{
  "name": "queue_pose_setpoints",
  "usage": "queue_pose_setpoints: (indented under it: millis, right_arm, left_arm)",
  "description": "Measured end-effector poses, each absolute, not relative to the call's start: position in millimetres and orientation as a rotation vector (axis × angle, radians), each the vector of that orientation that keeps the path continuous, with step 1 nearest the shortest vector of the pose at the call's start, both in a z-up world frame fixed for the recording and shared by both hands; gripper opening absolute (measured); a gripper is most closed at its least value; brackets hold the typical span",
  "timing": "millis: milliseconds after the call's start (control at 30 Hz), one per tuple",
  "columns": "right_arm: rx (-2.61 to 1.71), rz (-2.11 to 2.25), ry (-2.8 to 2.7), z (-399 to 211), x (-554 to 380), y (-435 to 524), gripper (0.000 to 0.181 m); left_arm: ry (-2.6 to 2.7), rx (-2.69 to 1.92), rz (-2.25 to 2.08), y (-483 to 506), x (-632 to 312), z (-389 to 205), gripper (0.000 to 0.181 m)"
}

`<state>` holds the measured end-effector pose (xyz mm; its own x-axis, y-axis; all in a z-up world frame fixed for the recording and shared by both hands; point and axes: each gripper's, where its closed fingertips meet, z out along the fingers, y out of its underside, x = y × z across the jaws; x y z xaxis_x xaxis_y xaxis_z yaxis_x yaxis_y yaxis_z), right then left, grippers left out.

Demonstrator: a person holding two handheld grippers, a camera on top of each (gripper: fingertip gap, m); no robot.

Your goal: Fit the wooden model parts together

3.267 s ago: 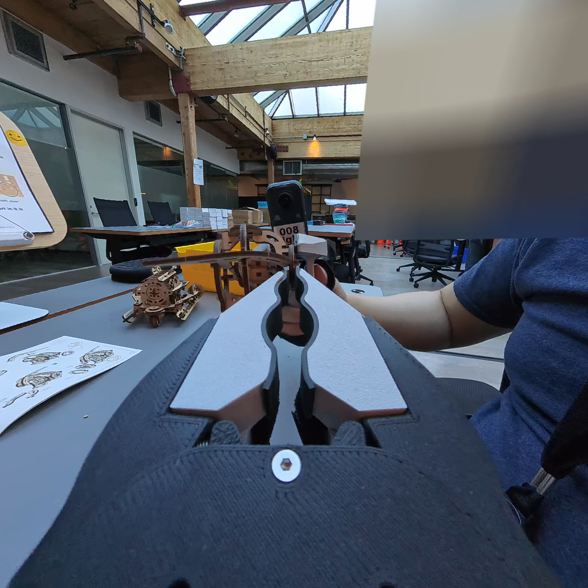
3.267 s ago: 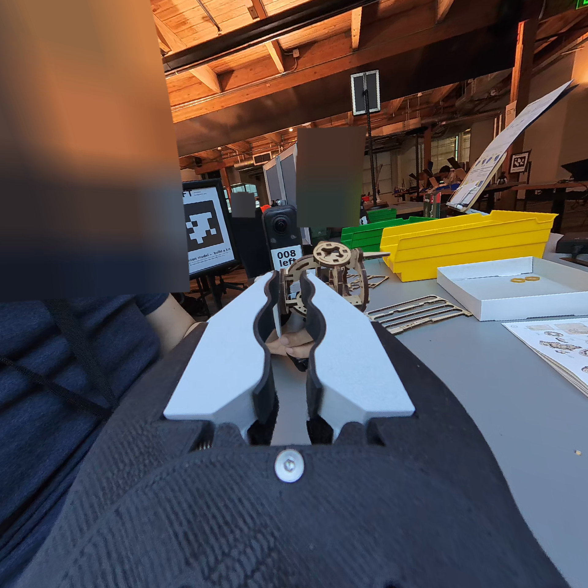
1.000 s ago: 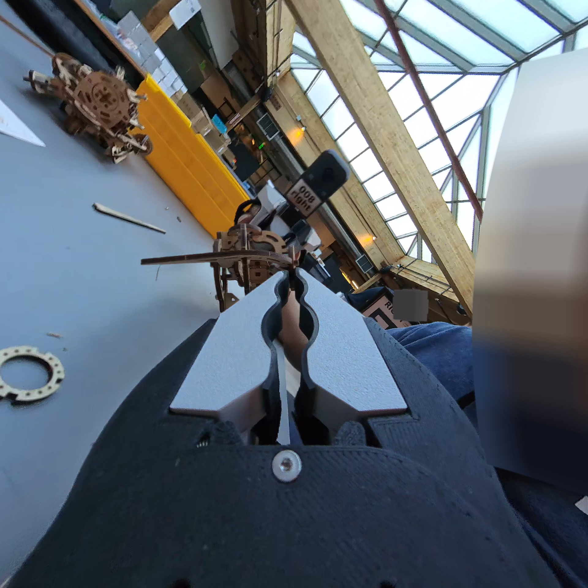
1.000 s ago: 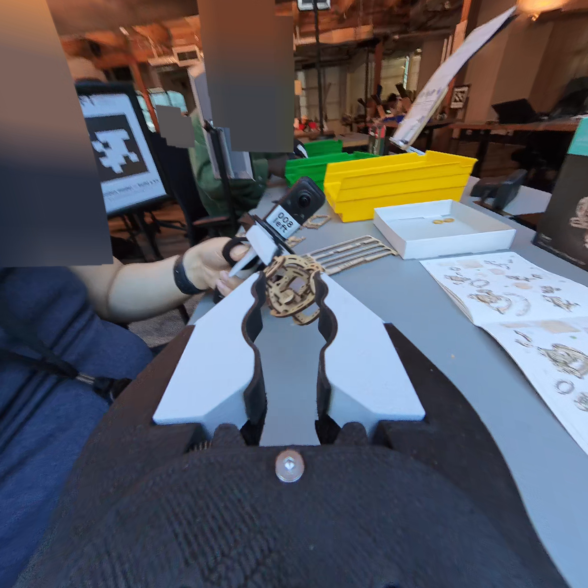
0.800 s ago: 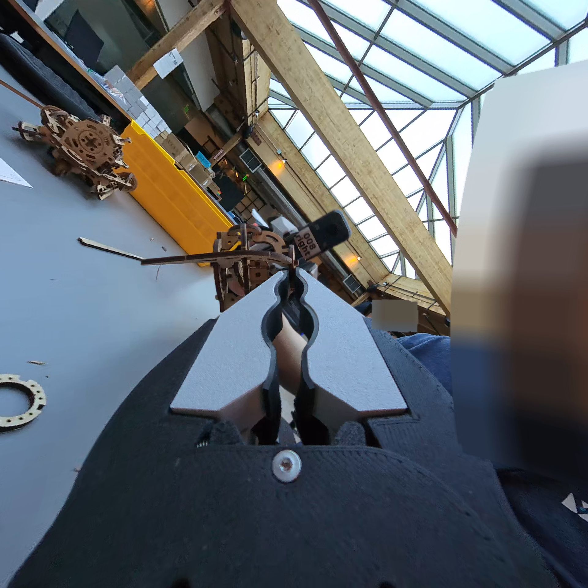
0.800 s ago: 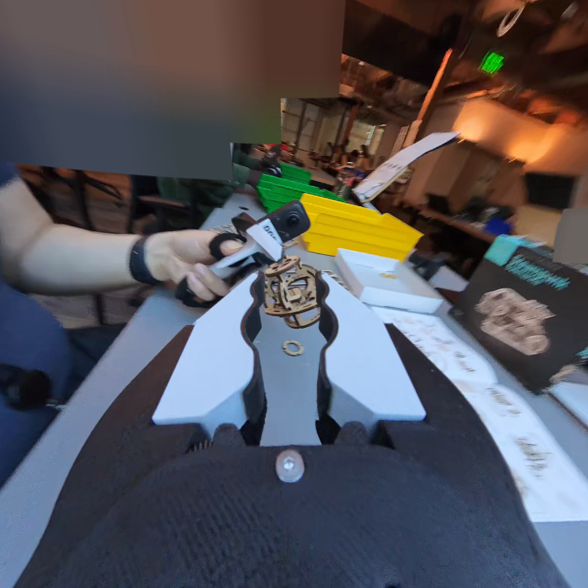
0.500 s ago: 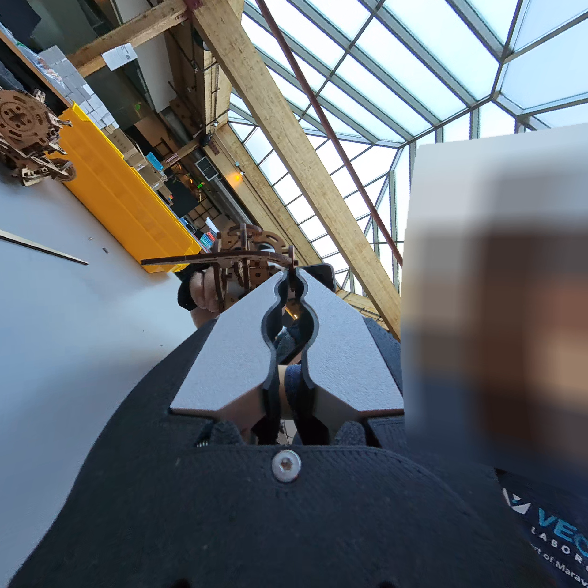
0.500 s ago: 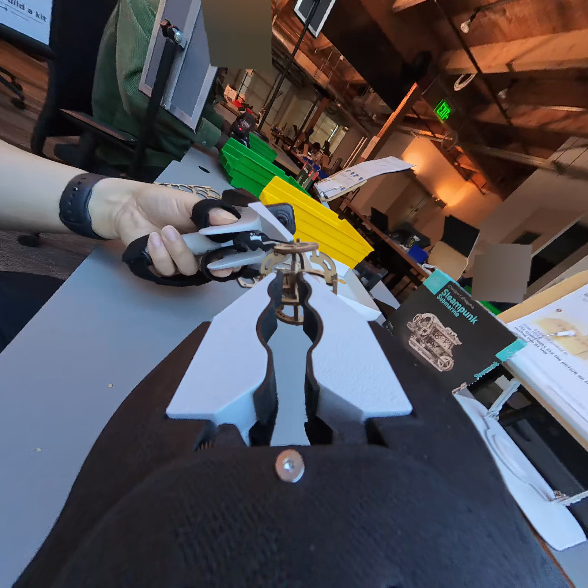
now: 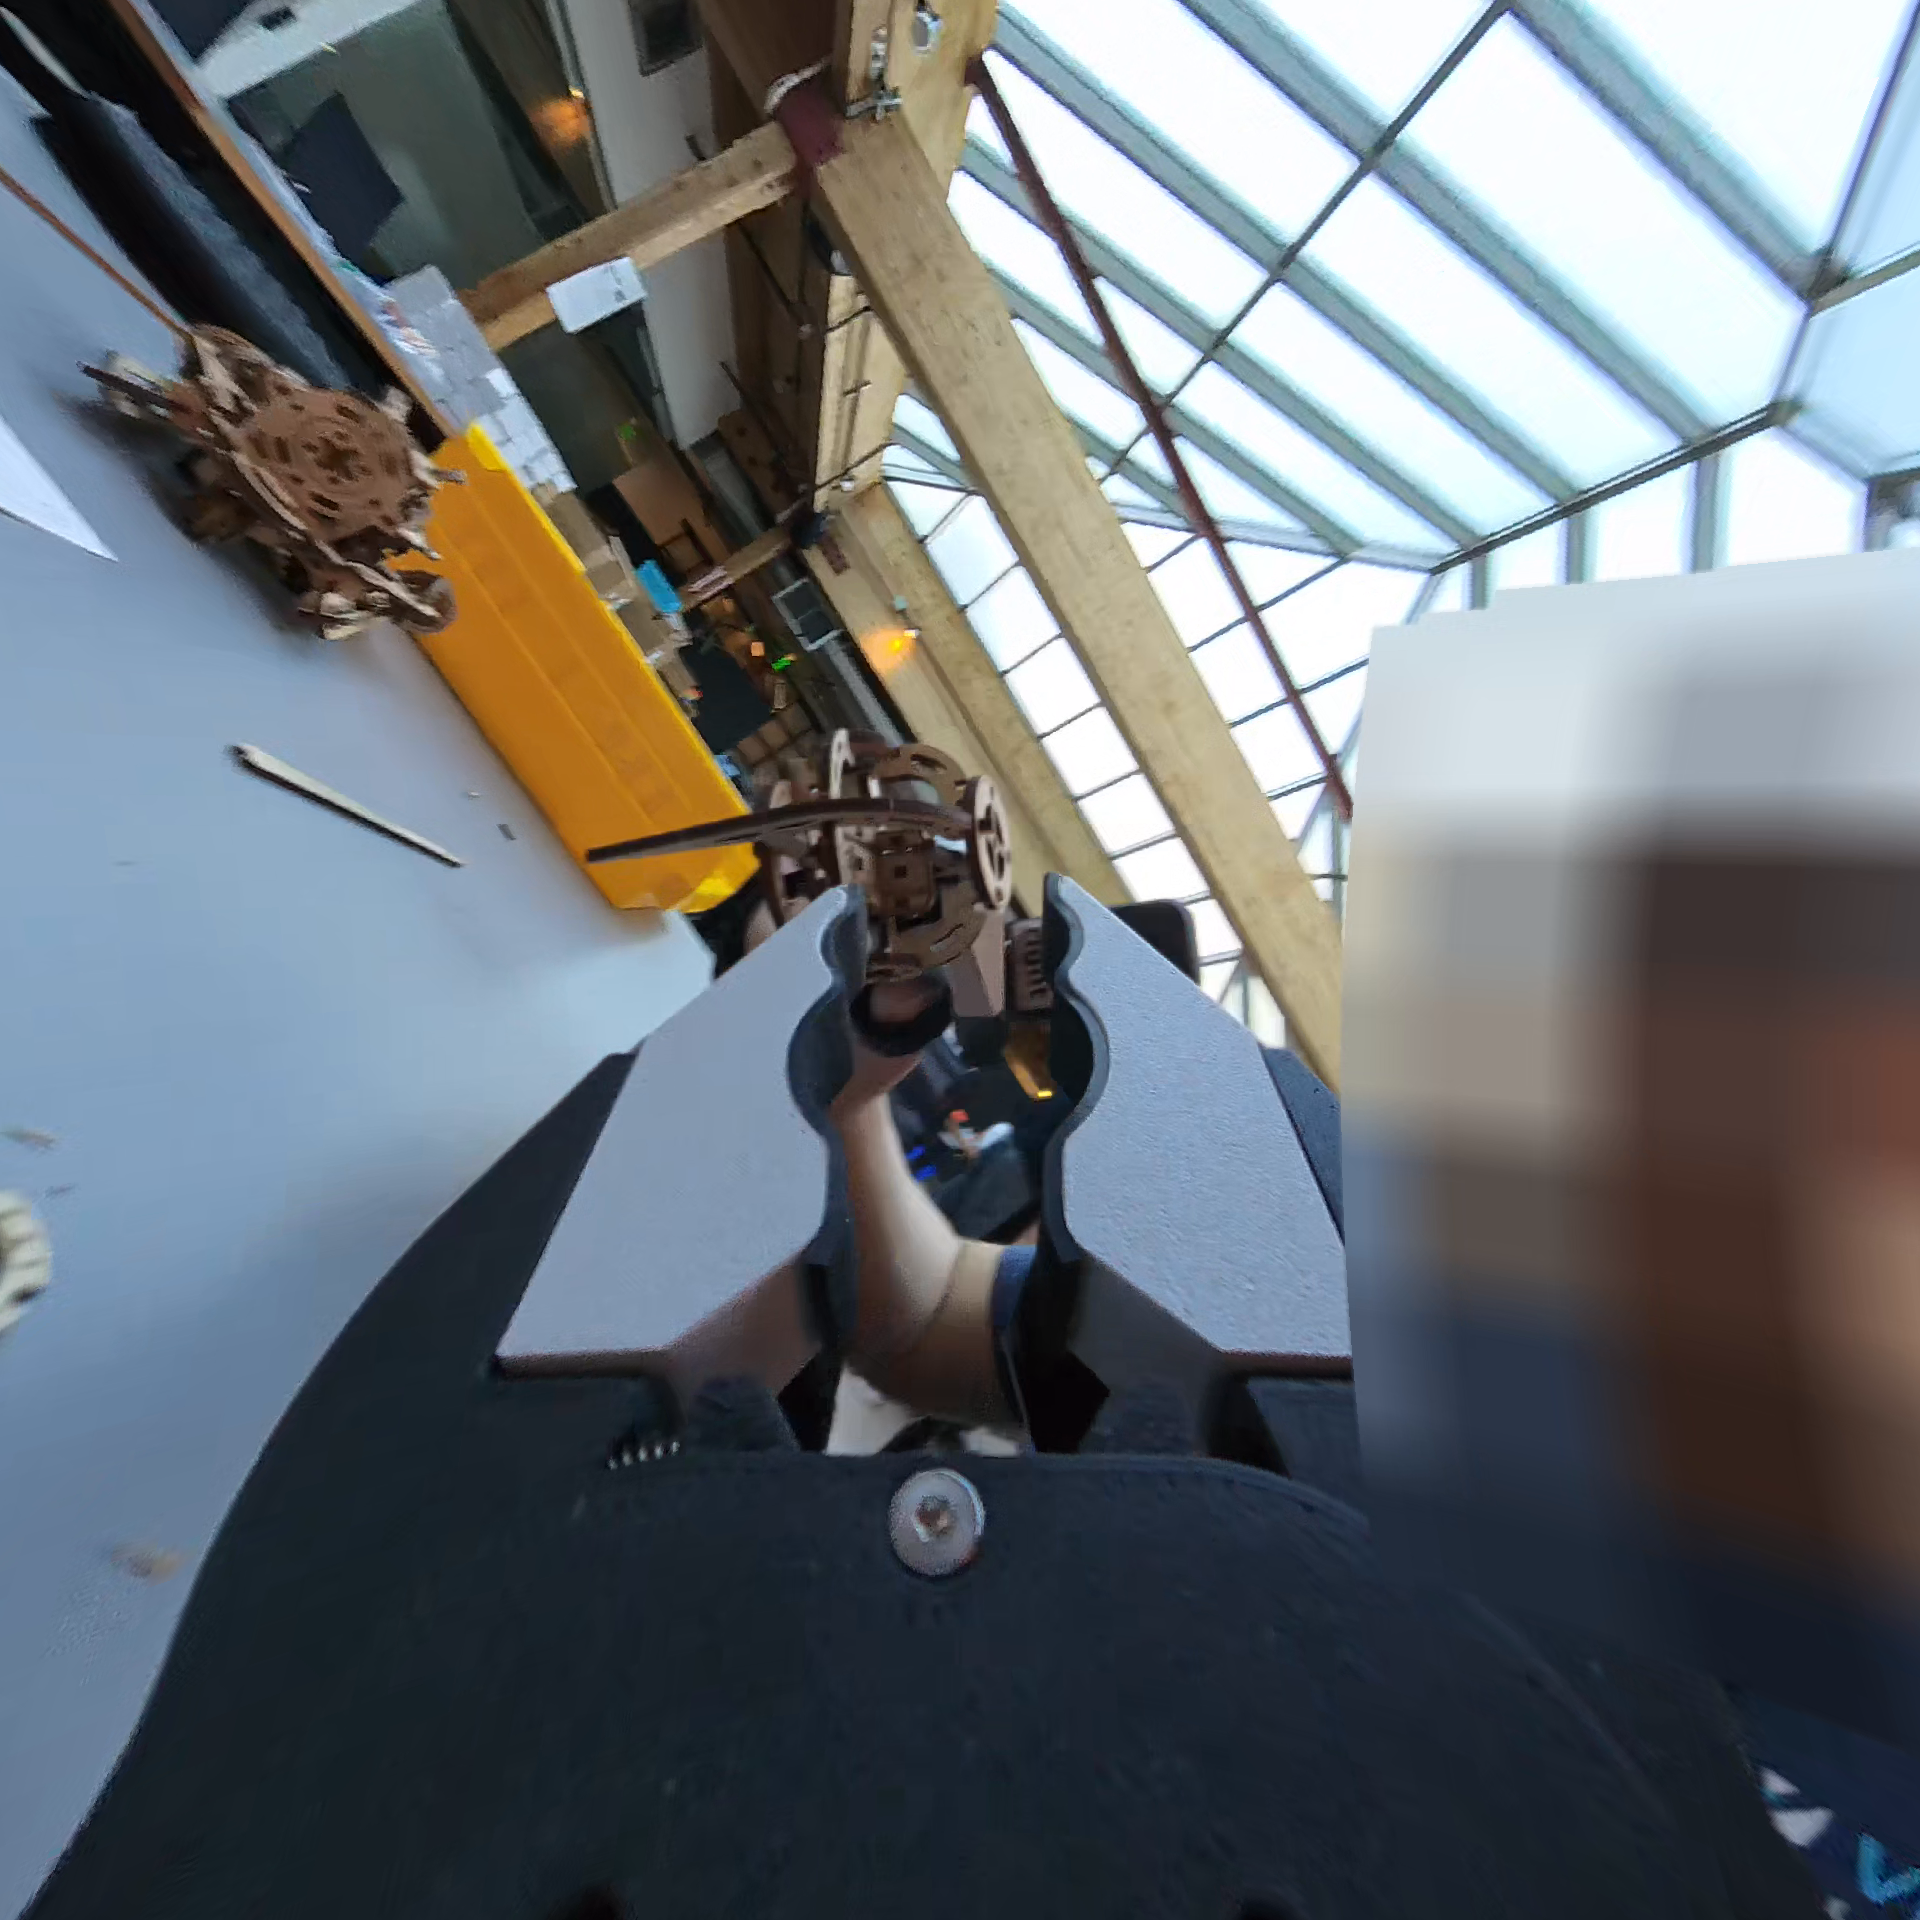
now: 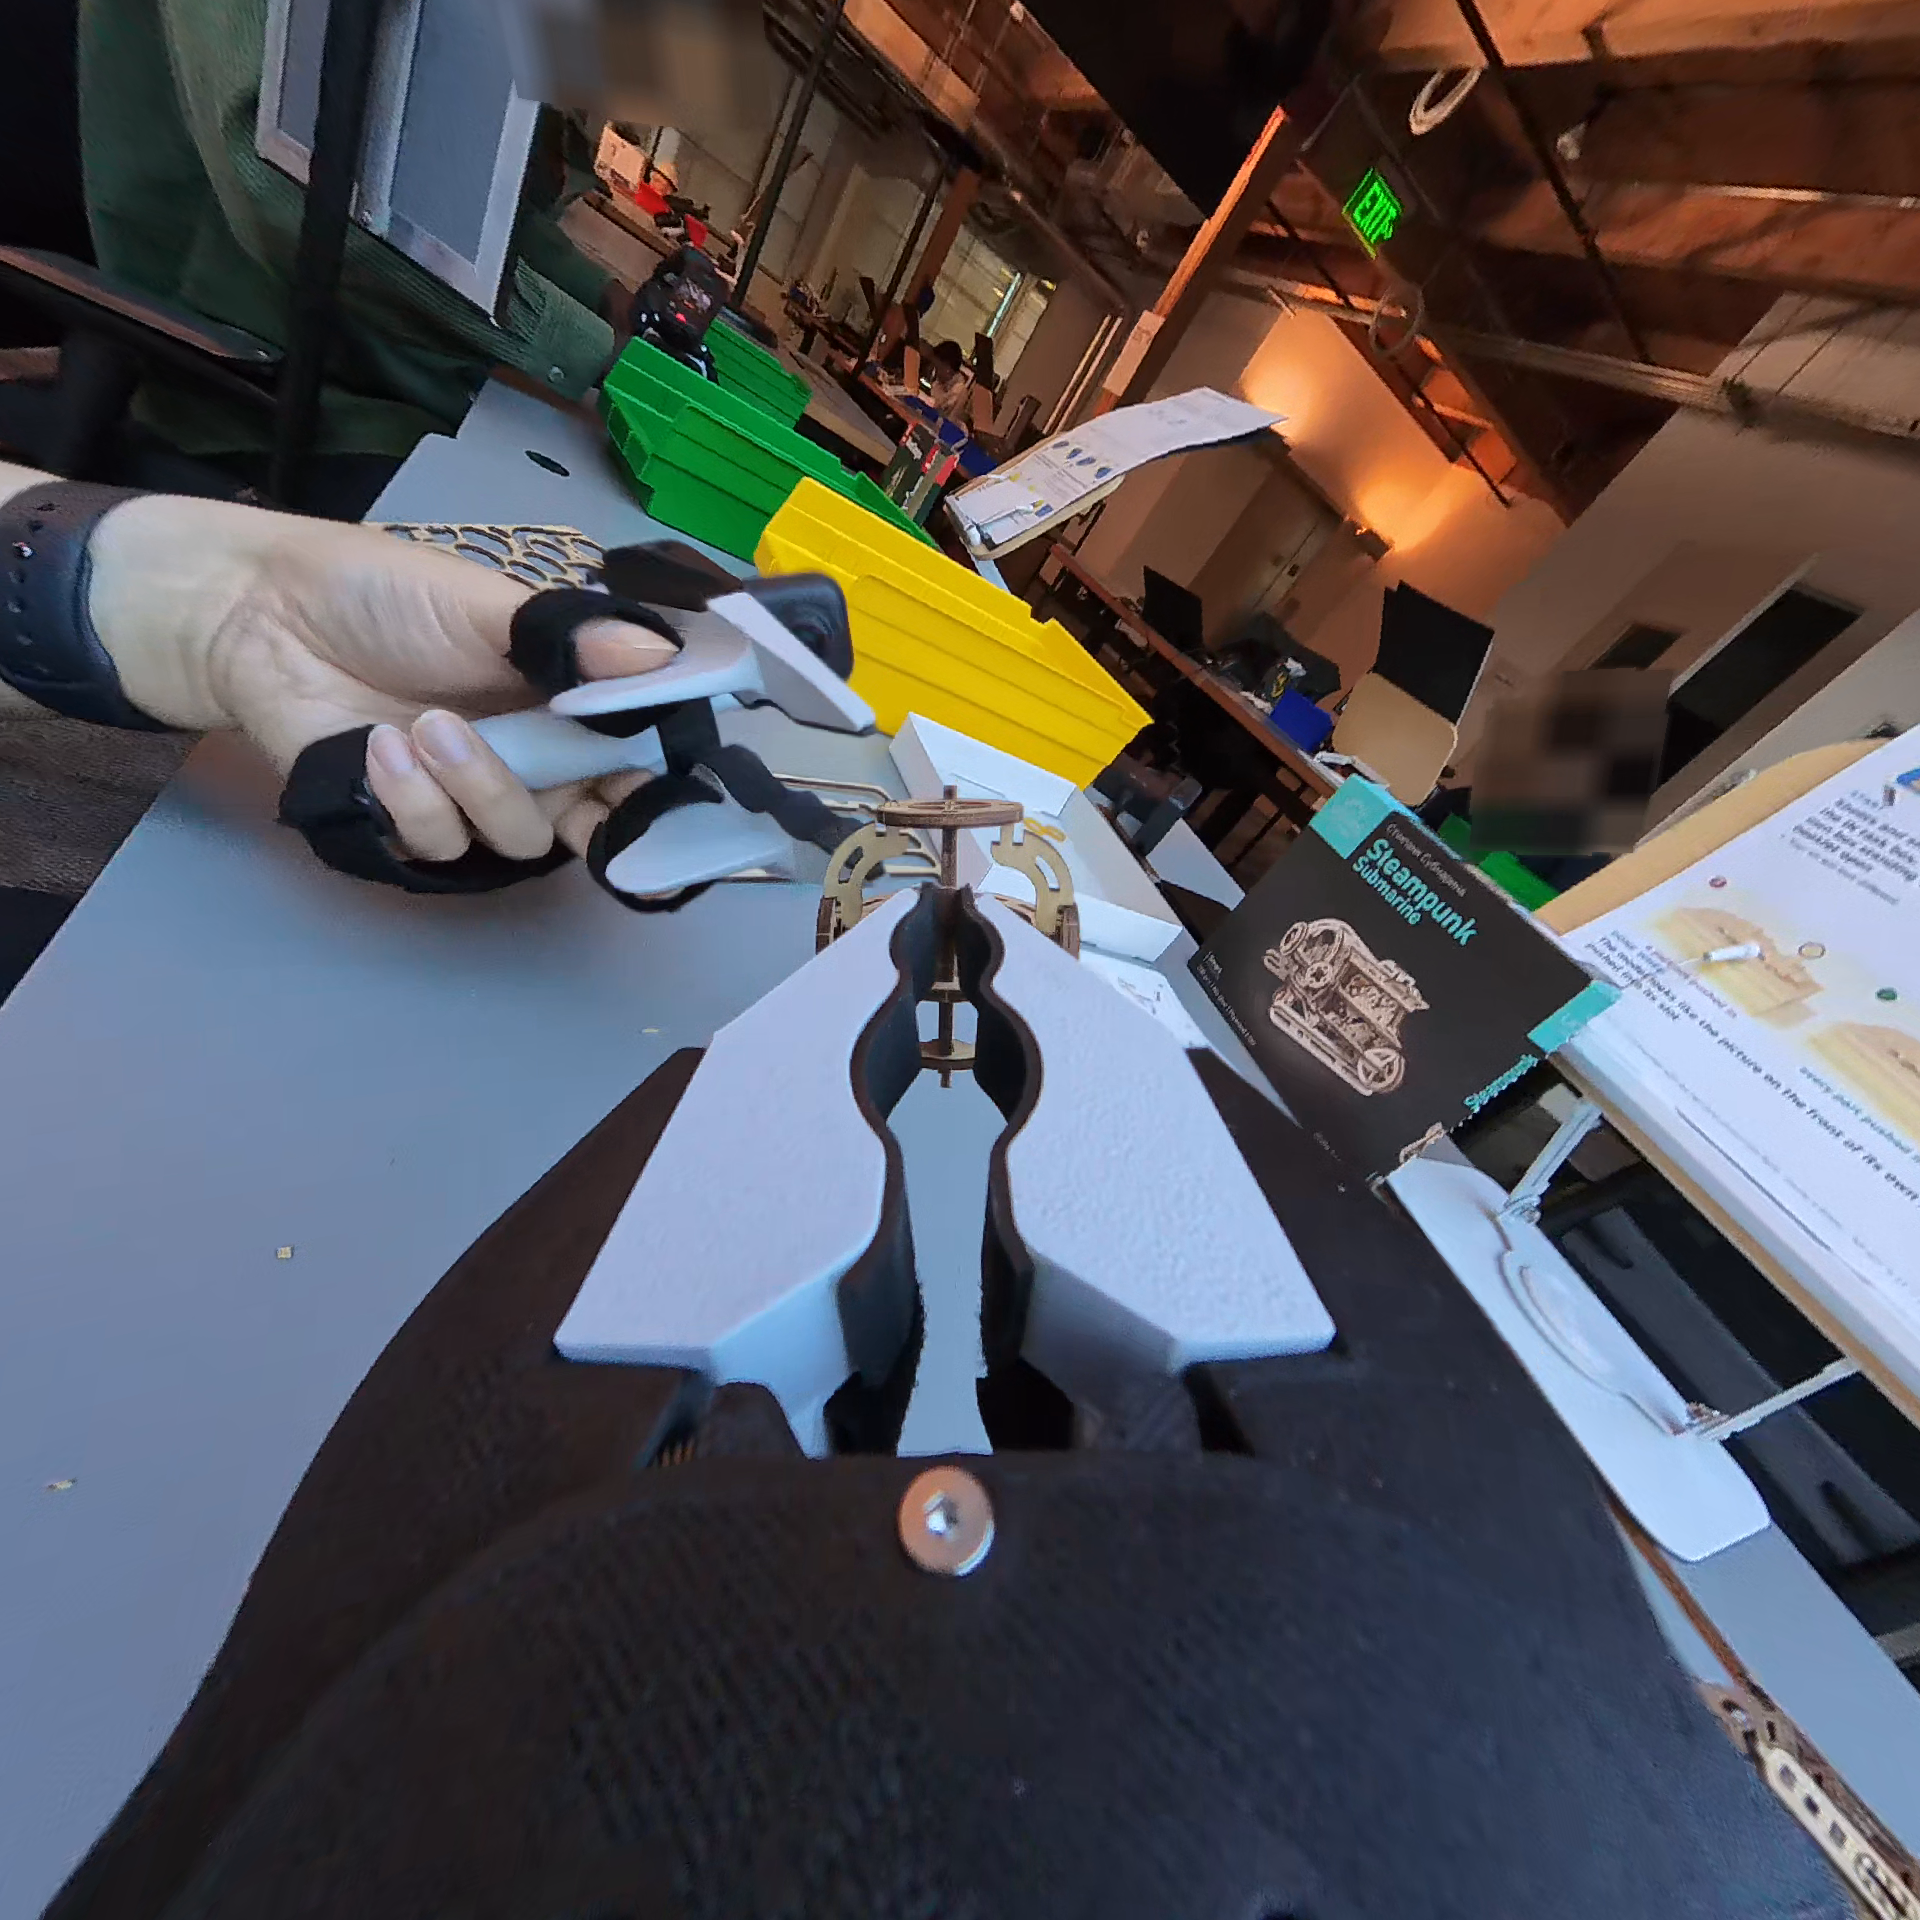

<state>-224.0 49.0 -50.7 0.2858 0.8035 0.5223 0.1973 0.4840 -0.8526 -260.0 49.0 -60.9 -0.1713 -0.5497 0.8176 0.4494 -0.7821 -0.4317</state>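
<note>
The small wooden model (image 10: 943, 862), a cluster of gears and curved plates, is pinched between my right gripper's (image 10: 943, 914) tips above the grey table (image 10: 312, 1091). In the left wrist view the model (image 9: 904, 862) sits just ahead of my left gripper (image 9: 951, 904), with a long thin strip pointing left. My left gripper's jaws stand apart on either side of the model and do not clamp it. The left gripper (image 10: 842, 795) also shows in the right wrist view, held by a hand, open, just left of the model.
Yellow bins (image 10: 935, 644), green bins (image 10: 717, 447) and a white box (image 10: 997, 790) stand behind the model. A black kit box (image 10: 1382, 977) and an instruction sheet on a stand (image 10: 1766, 997) are to the right. A finished wooden model (image 9: 301, 499) and a loose stick (image 9: 343, 805) lie on the table.
My right gripper has closed on the wooden model. My left gripper, shut on it half a second ago, has opened and let go. Both grippers have tilted.
</note>
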Motion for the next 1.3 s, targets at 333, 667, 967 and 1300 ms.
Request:
queue_pose_setpoints:
  millis: [333,667,967,1300]
  right_arm:
    - [-0.846,0.122,-1.354,-53.9,-227.3,41.2,0.0]
    - [-0.613,-0.208,-1.39,-53.4,-232.0,27.4,0.0]
    - [-0.548,-0.285,-1.392,-53.6,-233.6,24.4,0.0]
    - [-0.578,-0.276,-1.387,-54.0,-233.6,25.8,0.0]
  left_arm:
    - [0.825,-1.415,-0.874,38.6,-256.3,-41.8,0.046]
    - [1.041,-1.372,-0.659,29.5,-239.7,-48.6,0.047]
    - [1.006,-1.381,-0.644,32.6,-241.3,-50.7,0.04]
    - [0.998,-1.361,-0.595,31.3,-237.1,-50.6,0.028]
